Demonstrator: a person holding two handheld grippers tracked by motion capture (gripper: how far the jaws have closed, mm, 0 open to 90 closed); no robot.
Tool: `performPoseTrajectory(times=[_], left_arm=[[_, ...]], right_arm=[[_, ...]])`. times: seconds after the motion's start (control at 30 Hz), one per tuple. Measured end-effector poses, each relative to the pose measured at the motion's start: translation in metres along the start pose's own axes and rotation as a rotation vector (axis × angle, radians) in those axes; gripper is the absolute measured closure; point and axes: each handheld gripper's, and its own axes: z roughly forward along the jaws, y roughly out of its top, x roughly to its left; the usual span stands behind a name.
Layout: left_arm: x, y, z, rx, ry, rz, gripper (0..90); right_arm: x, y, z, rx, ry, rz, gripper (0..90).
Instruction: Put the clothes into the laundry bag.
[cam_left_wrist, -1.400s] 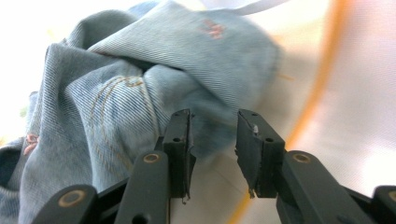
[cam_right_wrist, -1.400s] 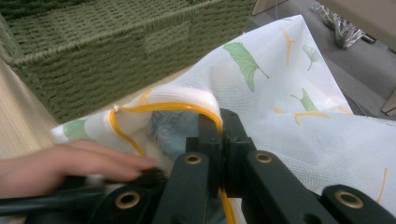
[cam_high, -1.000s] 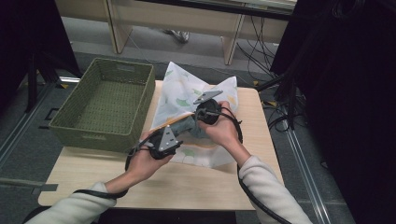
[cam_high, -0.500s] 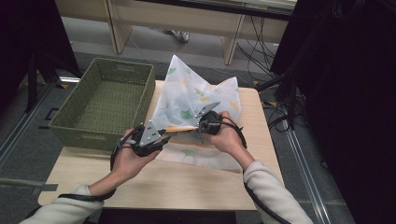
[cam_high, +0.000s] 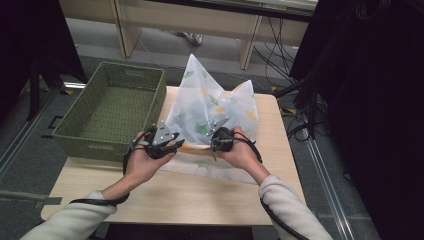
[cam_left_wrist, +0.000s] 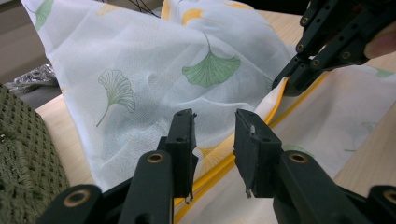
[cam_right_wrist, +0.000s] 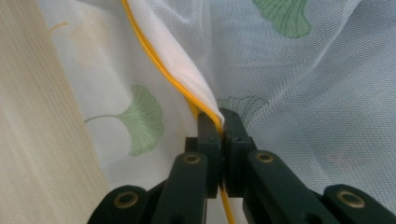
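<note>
A white mesh cloth bag (cam_high: 210, 105) printed with green and yellow ginkgo leaves lies on the wooden table (cam_high: 190, 195), its far part raised in two peaks. My right gripper (cam_high: 215, 145) is shut on the bag's yellow-trimmed edge (cam_right_wrist: 154, 51), pinching it at the fingertips (cam_right_wrist: 222, 116). My left gripper (cam_high: 175, 146) is just left of it, pointing at the same edge. Its jaws (cam_left_wrist: 214, 126) stand apart over the bag (cam_left_wrist: 154, 70), and the yellow edge (cam_left_wrist: 219, 163) runs beneath them without being pressed. The right gripper (cam_left_wrist: 289, 86) shows farther along that edge.
A green woven basket (cam_high: 90, 145) sits empty on the table's left side, close to my left hand; its wall (cam_left_wrist: 23, 154) shows in the left gripper view. Bare tabletop lies in front of the bag. Cables and dark equipment stand off to the right.
My right gripper has come down toward the table with the bag's edge in it. The left gripper has slid left, away from the right one, and the bag now rises in taller peaks.
</note>
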Motion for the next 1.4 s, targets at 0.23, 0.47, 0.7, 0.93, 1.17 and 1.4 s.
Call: performPoseTrajectory(times=[0.23, 0.47, 0.7, 0.93, 1.17, 1.4], left_arm=[[0.000, -0.007, 0.027, 0.087, -0.021, 0.026, 68.4], [0.005, -0.013, 0.044, 0.147, -0.011, 0.023, 71.9], [0.005, -0.022, 0.055, 0.208, 0.000, 0.045, 74.7], [0.008, -0.024, 0.052, 0.214, 0.009, 0.051, 74.7], [0.009, -0.026, 0.052, 0.209, 0.004, 0.037, 73.6], [0.007, -0.031, 0.055, 0.239, -0.001, 0.050, 73.5]], right_arm=[[0.001, -0.004, 0.008, 0.019, -0.007, -0.009, 87.3], [0.001, -0.011, 0.017, 0.024, -0.012, 0.000, 89.7], [0.004, -0.013, 0.027, 0.059, -0.030, -0.016, 88.1], [0.002, -0.021, 0.026, 0.026, -0.019, 0.006, 74.1], [-0.003, -0.032, 0.017, -0.039, 0.016, 0.087, 69.1], [-0.002, -0.053, 0.001, -0.154, 0.040, 0.204, 65.3]])
